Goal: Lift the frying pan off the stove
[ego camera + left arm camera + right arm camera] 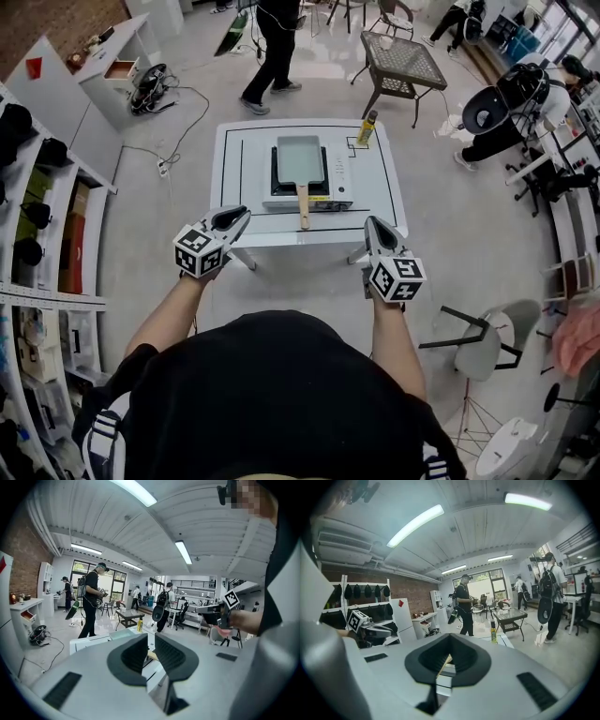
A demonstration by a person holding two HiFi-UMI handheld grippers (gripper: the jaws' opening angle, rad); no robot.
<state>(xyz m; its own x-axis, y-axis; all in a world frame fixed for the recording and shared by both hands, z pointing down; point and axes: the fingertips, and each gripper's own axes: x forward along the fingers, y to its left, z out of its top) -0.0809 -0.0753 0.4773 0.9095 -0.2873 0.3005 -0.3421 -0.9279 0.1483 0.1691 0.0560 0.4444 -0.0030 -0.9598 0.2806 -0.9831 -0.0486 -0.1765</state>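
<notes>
A grey rectangular frying pan (300, 157) sits on a portable stove (333, 178) in the middle of a white table (244, 150), its wooden handle (303, 206) pointing toward me. Both grippers hover off the table's near edge. My left gripper (239, 217) is at the front left and my right gripper (373, 225) at the front right, each shut with nothing in it. In the left gripper view the jaws (151, 638) frame the handle (151, 655) far beyond them. The right gripper (450, 635) likewise looks along the handle (444, 663).
A yellow bottle (367, 128) stands on the table's far right corner. Behind it are a glass-top table (403, 61) and a walking person (272, 47). Shelves (47, 234) line the left; chairs (487, 347) and seated people are on the right.
</notes>
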